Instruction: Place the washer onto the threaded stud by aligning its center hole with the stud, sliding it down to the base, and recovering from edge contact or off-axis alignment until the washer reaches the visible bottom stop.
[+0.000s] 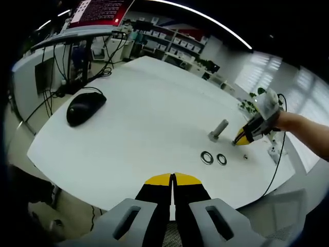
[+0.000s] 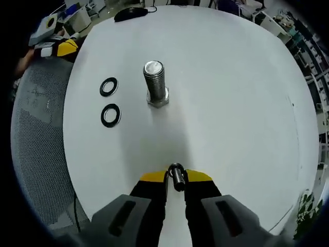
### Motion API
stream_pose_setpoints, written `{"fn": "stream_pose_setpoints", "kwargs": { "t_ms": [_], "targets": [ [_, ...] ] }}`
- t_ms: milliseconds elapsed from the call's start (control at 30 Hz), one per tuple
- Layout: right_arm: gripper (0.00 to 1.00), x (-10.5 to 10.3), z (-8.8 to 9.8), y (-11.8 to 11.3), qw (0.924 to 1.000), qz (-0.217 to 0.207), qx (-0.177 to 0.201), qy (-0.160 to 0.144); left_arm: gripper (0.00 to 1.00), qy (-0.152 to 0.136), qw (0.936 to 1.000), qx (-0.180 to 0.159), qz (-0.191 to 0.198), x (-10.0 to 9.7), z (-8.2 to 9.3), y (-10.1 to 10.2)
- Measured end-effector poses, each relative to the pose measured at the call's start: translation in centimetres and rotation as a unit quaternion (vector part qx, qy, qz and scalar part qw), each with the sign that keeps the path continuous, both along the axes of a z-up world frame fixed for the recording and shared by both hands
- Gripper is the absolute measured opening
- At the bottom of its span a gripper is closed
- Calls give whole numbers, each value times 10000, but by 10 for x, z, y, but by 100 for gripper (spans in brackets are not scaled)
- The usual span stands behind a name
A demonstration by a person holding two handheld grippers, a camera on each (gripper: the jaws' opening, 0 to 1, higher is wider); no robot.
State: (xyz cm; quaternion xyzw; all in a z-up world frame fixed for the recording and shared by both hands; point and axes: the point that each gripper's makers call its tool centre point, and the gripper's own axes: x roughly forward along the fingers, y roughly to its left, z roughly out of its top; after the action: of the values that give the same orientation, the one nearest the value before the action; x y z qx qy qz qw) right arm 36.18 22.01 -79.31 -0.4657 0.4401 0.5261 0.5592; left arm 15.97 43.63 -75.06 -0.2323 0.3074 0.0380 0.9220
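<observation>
The washer point(image 2: 177, 176) is pinched on edge between the yellow-tipped jaws of the right gripper point(image 2: 176, 181), which are closed down to its thickness, so it stands upright at the bottom of the right gripper view with only its dark rim showing. It sits low over the white bench point(image 2: 231, 103), well short of the threaded stud point(image 2: 155, 82), which stands upright on its hexagonal base ahead of the jaws. I judge the step in hand to be the carry toward the stud: the washer is gripped but not yet over the stud's top. The next move calls for lifting it above the flat end of the stud, turning it level so the hole faces down, and centring the hole on the thread before lowering. Two spare washers point(image 2: 109, 101) lie flat just left of the stud. In the left gripper view the left gripper point(image 1: 173, 178) hangs back at the near edge of the bench with its jaws closed on nothing. Farther off lie a black computer mouse point(image 1: 84, 107) and a red-screened monitor point(image 1: 97, 11); its writing is too small to read, and no brand or label is legible anywhere.
</observation>
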Motion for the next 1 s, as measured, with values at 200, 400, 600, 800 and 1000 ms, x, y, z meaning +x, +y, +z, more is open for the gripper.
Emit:
{"fn": "stream_pose_setpoints", "kwargs": {
  "t_ms": [200,400,600,800,1000],
  "targets": [
    [17,-2,2,1,9999,38,74,110,0,39,10000,49,-29,0,-1,0],
    [25,-3,5,3,9984,-239,498,145,0,18,10000,36,-17,0,-1,0],
    [32,-7,4,-9,9962,-484,720,103,0,9,10000,32,-5,0,0,0],
    [30,-25,0,-27,9949,-591,775,274,0,3,10000,16,5,0,0,0],
    [30,-37,0,-42,9944,-656,775,298,0,4,10000,22,7,0,0,0]
  ]
}}
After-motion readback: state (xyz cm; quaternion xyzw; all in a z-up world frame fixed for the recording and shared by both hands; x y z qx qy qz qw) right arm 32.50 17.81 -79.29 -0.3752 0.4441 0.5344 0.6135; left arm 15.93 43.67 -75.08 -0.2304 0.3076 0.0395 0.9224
